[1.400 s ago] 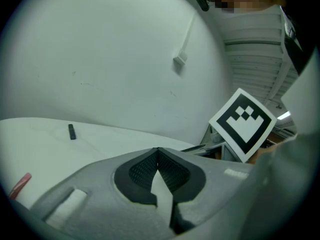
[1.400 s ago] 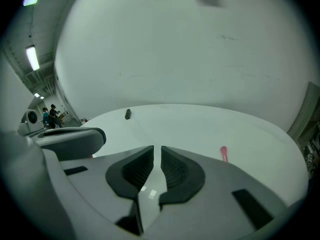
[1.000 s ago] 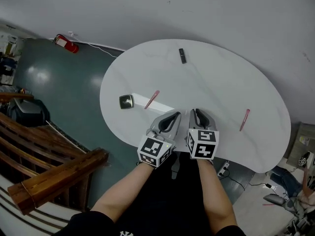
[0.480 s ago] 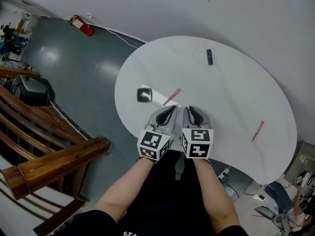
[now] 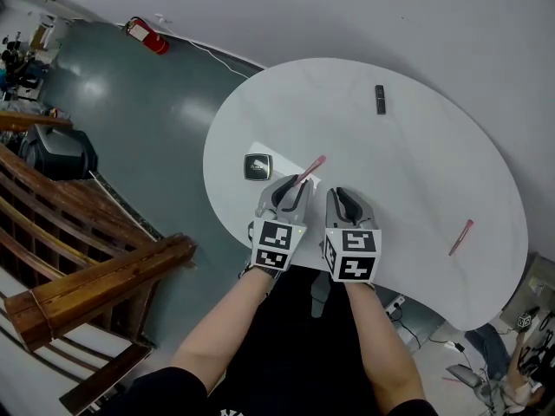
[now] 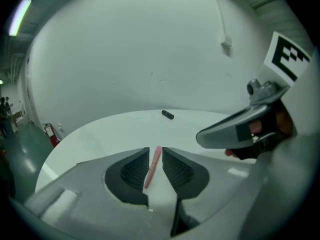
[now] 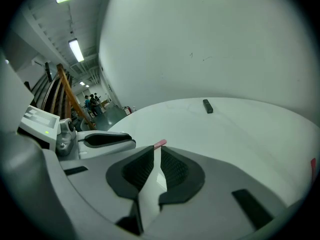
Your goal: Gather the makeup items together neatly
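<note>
On the white table [image 5: 416,172] lie a dark square compact [image 5: 257,167], a pink stick [image 5: 310,170], a small black tube [image 5: 380,99] at the far side, and a second pink stick [image 5: 460,237] at the right. My left gripper [image 5: 293,187] sits just short of the near pink stick [image 6: 152,166], which shows through its narrow gap. Its jaws have just been opening and the pads do not press on the stick. My right gripper [image 5: 344,196] hovers beside it, shut on nothing [image 7: 156,154]. The black tube [image 7: 207,106] lies far ahead.
The table's near edge runs just under both grippers. Off to the left are green floor, wooden beams [image 5: 95,289], a black bag [image 5: 61,154] and a red fire extinguisher [image 5: 146,35]. A power strip [image 5: 395,303] lies on the floor below the table.
Both grippers have moved forward over the table's near edge. The left one has come up to the near pink stick, dipped lower, and parted its jaws a little.
</note>
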Motion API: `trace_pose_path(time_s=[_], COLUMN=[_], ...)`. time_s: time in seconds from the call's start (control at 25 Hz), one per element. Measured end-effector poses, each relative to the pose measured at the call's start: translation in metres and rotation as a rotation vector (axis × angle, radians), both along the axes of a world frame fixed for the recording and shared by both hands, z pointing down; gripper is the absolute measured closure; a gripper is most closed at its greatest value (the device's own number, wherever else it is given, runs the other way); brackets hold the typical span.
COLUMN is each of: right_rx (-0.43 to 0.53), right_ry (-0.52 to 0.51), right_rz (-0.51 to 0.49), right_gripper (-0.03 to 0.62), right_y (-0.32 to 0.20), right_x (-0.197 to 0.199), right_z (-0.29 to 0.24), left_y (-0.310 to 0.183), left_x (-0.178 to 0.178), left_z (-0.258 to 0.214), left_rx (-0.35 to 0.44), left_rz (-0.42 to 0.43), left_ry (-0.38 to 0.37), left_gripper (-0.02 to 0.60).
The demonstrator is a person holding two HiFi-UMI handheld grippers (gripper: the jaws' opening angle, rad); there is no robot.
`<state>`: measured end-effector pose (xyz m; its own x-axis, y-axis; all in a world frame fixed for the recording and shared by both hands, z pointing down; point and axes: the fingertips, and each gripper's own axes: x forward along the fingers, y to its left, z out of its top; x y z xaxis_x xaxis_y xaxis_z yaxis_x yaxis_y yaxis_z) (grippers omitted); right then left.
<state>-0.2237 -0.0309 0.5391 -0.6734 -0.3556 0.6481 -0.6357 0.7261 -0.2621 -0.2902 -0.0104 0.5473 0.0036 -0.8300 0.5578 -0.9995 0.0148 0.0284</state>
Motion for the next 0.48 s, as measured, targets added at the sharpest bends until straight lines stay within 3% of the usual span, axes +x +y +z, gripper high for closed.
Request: trace_pose_path(time_s=[0.12,0.48], right_rx=[-0.005,-0.014], right_ry=[-0.008,-0.006], right_rz=[0.001,0.027], right_gripper=[0.54,0.543], right_y=[-0.002,-0.005], right_x=[0.0,0.005], right_z=[0.001,0.008], left_y=[-0.001,0.001], left_x=[-0.001,-0.006], left_z=[0.014,0.046], left_rx=[-0.043,-0.129], left_rz=[0.018,0.034], left_ry=[-0.041,-0.06], left_gripper=[0.499,0.499])
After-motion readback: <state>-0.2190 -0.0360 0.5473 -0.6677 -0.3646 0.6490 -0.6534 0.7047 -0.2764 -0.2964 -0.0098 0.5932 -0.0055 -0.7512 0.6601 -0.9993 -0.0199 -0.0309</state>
